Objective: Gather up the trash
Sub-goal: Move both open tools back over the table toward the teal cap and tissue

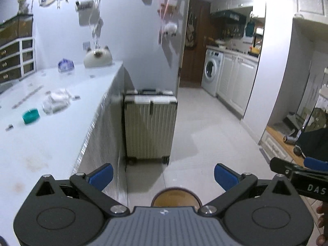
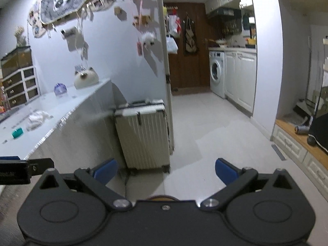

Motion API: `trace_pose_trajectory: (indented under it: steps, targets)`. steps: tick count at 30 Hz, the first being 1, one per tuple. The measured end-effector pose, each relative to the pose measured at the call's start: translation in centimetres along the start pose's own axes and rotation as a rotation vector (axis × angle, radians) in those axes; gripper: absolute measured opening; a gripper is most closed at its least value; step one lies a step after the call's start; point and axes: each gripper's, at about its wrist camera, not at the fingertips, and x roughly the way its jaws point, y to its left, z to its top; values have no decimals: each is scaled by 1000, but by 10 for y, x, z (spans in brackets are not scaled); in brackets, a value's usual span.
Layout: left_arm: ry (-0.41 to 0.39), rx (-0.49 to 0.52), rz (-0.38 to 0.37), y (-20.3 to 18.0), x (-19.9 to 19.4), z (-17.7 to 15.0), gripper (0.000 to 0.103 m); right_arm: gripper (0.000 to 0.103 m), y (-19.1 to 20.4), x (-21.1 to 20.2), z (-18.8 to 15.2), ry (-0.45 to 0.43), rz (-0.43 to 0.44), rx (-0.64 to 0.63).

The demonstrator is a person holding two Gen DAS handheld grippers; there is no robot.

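Note:
A crumpled white tissue (image 1: 57,100) lies on the white table (image 1: 41,149) at my left, with a small teal cap (image 1: 30,115) beside it. Both show in the right wrist view too, the tissue (image 2: 38,119) and the cap (image 2: 17,132). My left gripper (image 1: 163,177) is open and empty, held off the table's right edge above the floor. A round brown-rimmed bin (image 1: 176,197) sits on the floor just below it. My right gripper (image 2: 166,172) is open and empty, to the right of the left one, also over the floor.
A ribbed cream suitcase (image 1: 150,126) stands on the floor against the table's end. A cat-shaped plush (image 1: 98,57) and a blue-white object (image 1: 65,64) sit at the table's far side. Drawers (image 1: 14,61) are far left. A washing machine (image 1: 212,71) and cabinets line the kitchen passage.

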Motion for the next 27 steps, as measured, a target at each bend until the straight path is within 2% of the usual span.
trace_pose_trajectory:
  steps: [7, 13, 18, 27]
  targets:
    - [-88, -1, 38, 25, -37, 25, 103, 103, 33, -10, 19, -47, 47, -11]
    - [-152, -26, 109, 67, -61, 44, 103, 103, 67, -5, 34, -75, 73, -25]
    - [-184, -47, 188, 113, -69, 58, 103, 103, 103, 8, 44, -87, 121, -26]
    - [-230, -84, 277, 193, -65, 93, 103, 103, 171, 31, 63, -97, 178, -114]
